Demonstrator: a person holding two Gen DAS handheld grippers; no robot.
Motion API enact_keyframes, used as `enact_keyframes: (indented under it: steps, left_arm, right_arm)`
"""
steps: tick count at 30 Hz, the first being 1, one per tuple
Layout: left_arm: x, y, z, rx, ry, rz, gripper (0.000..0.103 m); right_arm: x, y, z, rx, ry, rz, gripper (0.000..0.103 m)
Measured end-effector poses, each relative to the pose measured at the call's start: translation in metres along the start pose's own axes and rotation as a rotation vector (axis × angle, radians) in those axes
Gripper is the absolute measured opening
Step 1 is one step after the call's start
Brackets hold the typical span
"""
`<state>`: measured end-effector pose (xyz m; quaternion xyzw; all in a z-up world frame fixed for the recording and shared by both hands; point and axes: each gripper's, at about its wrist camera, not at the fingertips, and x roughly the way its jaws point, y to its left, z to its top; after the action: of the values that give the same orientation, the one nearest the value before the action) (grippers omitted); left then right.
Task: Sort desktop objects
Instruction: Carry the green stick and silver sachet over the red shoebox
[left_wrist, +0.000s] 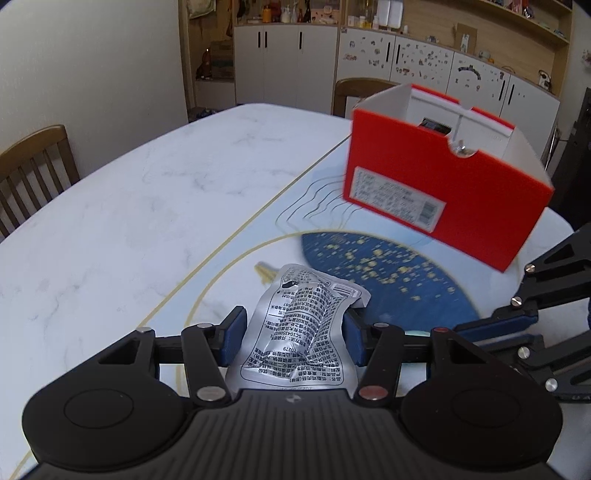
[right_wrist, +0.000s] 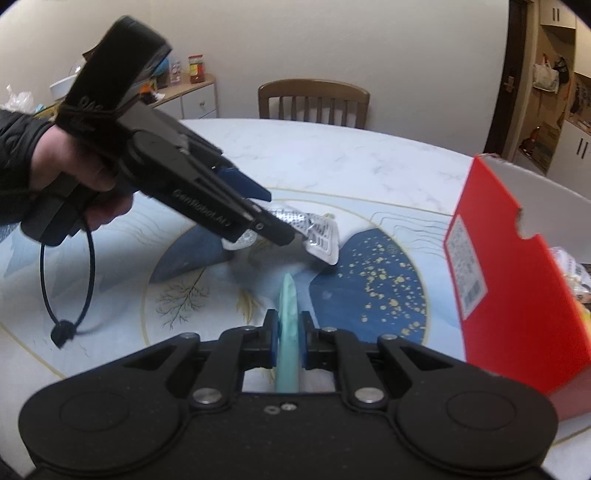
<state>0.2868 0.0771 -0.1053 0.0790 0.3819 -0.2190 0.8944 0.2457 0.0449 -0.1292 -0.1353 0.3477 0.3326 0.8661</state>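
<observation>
The left gripper (left_wrist: 291, 328) is clamped on a silver foil packet (left_wrist: 303, 332). The right gripper (right_wrist: 287, 339) pinches a thin mint-green piece (right_wrist: 288, 332). At two o'clock, the open red box (left_wrist: 436, 195) holds packets.

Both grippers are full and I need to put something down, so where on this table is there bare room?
The white marble stretch left of the red box, toward the chair, is bare. The blue speckled patch before the box is open but tight: the left gripper with its silver packet and the right gripper with its teal item crowd it.
</observation>
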Motion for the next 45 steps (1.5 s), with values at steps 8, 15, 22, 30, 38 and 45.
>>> enact_keyframes:
  steps: [8, 15, 22, 30, 38, 45]
  left_arm:
    - [-0.027, -0.022, 0.001, -0.032, -0.022, -0.007, 0.053]
    - [-0.058, -0.046, 0.008, -0.041, -0.062, -0.021, 0.053]
    - [-0.083, -0.073, 0.020, -0.047, -0.094, -0.027, 0.053]
    - [-0.100, -0.106, 0.044, -0.032, -0.137, -0.029, 0.053]
    - [-0.101, -0.133, 0.073, -0.015, -0.181, -0.040, 0.053]
    - [-0.093, -0.156, 0.097, -0.004, -0.201, -0.044, 0.053]
  right_arm:
    - [-0.030, -0.011, 0.003, 0.053, -0.032, -0.038, 0.010]
    - [-0.058, -0.017, 0.003, 0.091, -0.058, -0.061, 0.010]
    - [-0.086, -0.026, 0.004, 0.117, -0.089, -0.083, 0.010]
    - [-0.122, -0.046, 0.007, 0.138, -0.131, -0.119, 0.010]
    - [-0.149, -0.075, 0.009, 0.141, -0.171, -0.160, 0.010]
    - [-0.166, -0.108, 0.010, 0.151, -0.184, -0.182, 0.010]
